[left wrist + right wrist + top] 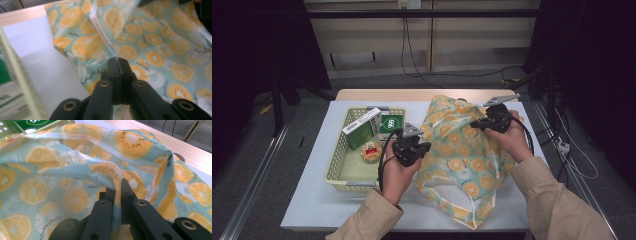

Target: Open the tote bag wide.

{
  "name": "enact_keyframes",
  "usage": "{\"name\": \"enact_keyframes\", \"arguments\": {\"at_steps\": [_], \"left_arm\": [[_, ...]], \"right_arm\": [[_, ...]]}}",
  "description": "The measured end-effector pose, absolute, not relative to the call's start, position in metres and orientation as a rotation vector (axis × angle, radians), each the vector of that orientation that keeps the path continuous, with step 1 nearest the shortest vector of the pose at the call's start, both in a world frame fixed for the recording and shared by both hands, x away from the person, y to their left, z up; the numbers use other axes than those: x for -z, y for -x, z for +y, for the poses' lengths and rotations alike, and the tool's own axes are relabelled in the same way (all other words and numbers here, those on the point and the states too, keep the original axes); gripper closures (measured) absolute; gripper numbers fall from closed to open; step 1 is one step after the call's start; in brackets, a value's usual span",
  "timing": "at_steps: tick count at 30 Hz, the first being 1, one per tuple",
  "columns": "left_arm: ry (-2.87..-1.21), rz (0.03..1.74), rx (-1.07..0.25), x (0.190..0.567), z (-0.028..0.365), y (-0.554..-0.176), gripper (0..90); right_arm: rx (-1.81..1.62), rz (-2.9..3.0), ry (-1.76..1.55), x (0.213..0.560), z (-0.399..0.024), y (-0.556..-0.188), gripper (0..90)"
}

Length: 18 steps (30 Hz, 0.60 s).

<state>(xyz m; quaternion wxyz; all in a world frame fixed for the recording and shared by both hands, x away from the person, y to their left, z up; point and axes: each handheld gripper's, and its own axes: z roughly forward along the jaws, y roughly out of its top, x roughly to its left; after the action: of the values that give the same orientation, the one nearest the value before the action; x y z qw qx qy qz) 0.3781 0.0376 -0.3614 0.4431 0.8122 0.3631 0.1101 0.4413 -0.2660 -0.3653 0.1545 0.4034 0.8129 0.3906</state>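
While clamped between both grippers' fingers (113,65), the bag (462,155) hangs.

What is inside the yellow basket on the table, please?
The yellow basket holds a green-and-white box, a flat green packet and a small round cup with a red label. Whatever lies under the box is covered.

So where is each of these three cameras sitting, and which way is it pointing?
High view: above the person's side, facing forward and down on the table; shows both forearms, hands and grippers.
Left gripper view: rides the left gripper, looking along its fingers, shut on the bag's clear strap.
Right gripper view: rides the right gripper, its fingers shut on the bag's edge.
All three share the orange-print bag; the basket shows from above.
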Motion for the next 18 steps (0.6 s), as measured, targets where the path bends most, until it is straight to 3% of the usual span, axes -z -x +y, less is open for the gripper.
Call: {"name": "enact_keyframes", "arguments": {"at_steps": [16, 18], "left_arm": [[-2.056, 0.995, -0.276, 0.358, 0.068, -0.420, 89.9], [-2.043, 0.993, -0.278, 0.359, 0.066, -0.417, 84.4]], "right_arm": [[-1.108, 2.337, -1.141, 0.367, -0.253, -0.448, 88.8], [-1.104, 2.336, -1.155, 0.370, -0.253, -0.452, 88.8]]}}
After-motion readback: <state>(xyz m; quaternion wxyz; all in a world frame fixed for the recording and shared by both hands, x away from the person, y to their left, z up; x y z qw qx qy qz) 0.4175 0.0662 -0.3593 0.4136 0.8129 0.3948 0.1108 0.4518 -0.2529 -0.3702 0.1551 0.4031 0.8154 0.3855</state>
